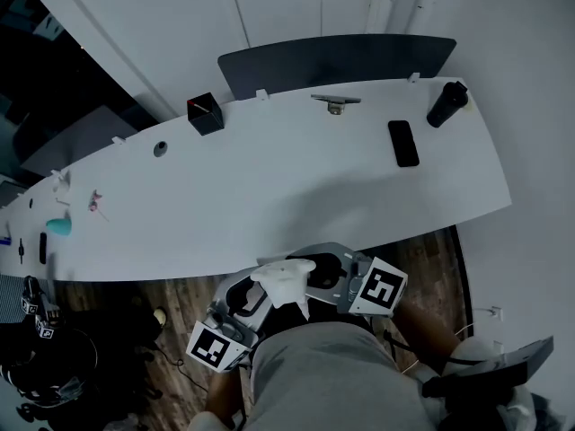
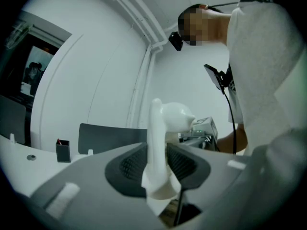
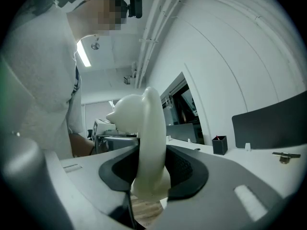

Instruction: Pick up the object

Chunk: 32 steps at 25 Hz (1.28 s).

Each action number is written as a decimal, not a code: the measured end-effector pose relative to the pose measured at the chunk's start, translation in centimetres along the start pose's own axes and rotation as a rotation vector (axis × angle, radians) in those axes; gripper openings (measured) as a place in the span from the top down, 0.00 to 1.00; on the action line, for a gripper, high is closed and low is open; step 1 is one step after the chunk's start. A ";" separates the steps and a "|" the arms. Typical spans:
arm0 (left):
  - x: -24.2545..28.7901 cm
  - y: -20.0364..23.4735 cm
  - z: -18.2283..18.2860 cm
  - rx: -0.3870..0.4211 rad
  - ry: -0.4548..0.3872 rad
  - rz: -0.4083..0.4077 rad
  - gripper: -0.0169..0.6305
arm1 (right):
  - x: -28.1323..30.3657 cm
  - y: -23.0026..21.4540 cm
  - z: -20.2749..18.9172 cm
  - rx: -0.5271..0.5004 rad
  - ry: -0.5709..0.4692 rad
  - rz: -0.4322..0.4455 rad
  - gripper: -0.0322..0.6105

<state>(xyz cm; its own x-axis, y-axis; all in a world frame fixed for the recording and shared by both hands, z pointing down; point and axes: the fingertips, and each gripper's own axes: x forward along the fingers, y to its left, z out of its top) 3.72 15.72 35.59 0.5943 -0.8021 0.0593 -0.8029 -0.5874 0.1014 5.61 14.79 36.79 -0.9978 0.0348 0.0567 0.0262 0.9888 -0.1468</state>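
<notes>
The object is a white, smooth moulded piece with a rounded, pointed lobe, and both grippers hold it at once. In the head view it hangs close to the person's body, just off the near edge of the white table. My left gripper grips it from the left and my right gripper from the right. In the left gripper view the white piece stands upright, pinched between the dark pads. The right gripper view shows the same white piece clamped between its pads.
On the table lie a black phone, a black tumbler, a black pen box, a small metal part and a teal item. A dark divider panel stands behind it. A chair is at lower right.
</notes>
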 end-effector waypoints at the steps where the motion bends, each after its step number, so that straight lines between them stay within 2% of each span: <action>1: -0.3 -0.2 0.1 0.005 0.000 -0.001 0.77 | 0.0 0.4 0.1 0.002 -0.005 -0.004 0.71; 10: -1.8 -0.8 1.4 0.006 -0.021 -0.078 0.77 | 0.4 2.0 1.3 -0.014 -0.004 -0.071 0.71; 14: -3.0 0.1 2.7 0.015 -0.059 -0.111 0.77 | 1.9 2.5 2.5 -0.021 -0.031 -0.099 0.71; 21: -4.9 2.2 3.1 0.007 -0.077 -0.100 0.77 | 4.7 2.7 3.3 -0.050 -0.015 -0.119 0.72; 32: -5.7 2.8 2.8 -0.010 -0.076 -0.119 0.77 | 5.8 2.9 3.2 -0.068 0.004 -0.136 0.72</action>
<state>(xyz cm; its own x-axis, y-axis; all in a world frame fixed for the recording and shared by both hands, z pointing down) -2.06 18.29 32.72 0.6800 -0.7327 -0.0293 -0.7260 -0.6783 0.1132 -0.25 17.40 33.51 -0.9922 -0.0993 0.0753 -0.1046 0.9920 -0.0706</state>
